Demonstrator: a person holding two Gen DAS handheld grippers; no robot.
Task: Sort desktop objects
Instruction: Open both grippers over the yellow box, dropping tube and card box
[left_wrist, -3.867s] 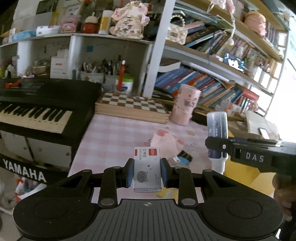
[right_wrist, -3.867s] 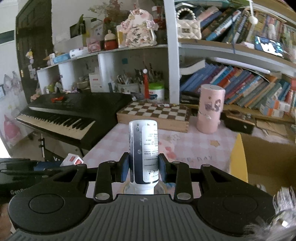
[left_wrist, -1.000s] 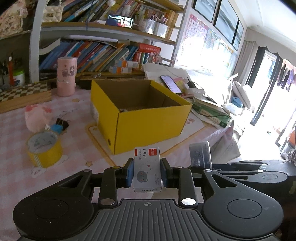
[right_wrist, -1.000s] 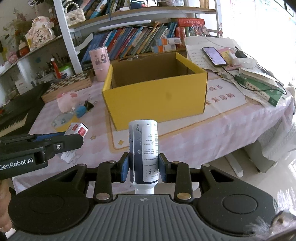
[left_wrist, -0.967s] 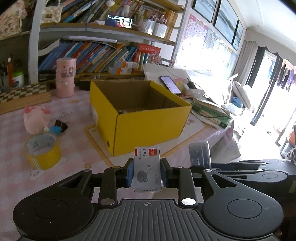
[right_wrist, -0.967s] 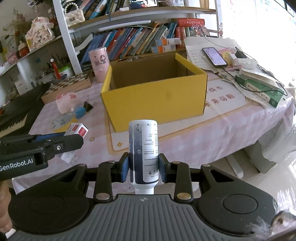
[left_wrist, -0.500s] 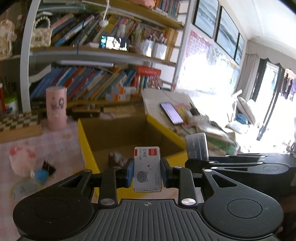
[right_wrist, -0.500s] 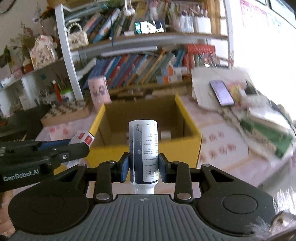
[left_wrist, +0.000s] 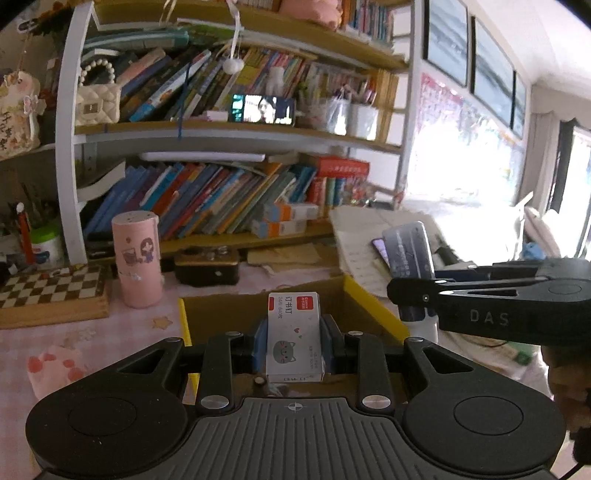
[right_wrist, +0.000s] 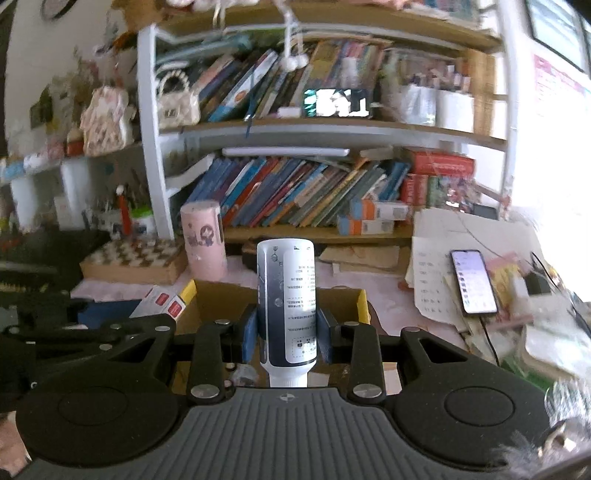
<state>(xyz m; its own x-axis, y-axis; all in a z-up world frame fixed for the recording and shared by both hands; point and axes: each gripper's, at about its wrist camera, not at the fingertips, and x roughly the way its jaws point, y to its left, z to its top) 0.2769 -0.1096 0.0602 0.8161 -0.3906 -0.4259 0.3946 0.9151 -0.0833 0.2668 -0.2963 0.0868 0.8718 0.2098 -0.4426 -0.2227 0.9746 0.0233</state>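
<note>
Box floor and print unreadable

Both claw bodies cover most of the yellow box (left_wrist: 373, 310): only its back wall and rim corners show, and the contents at 6 o'clock cannot be told. The bottle (right_wrist: 287, 306) cap end sinks behind the right claw (right_wrist: 287, 334). Fine print on the staple box (left_wrist: 294, 332) is too small. The shelf books (right_wrist: 295, 192) smear from 10 to 2 o'clock.

Both claws are matte black plastic: a ribbed central plate flanked by two round discs, linkage arms pinned with silver screws, and blue pads inside the fingers. The right claw (left_wrist: 491, 302) carries pale "DAS" lettering on its side.
</note>
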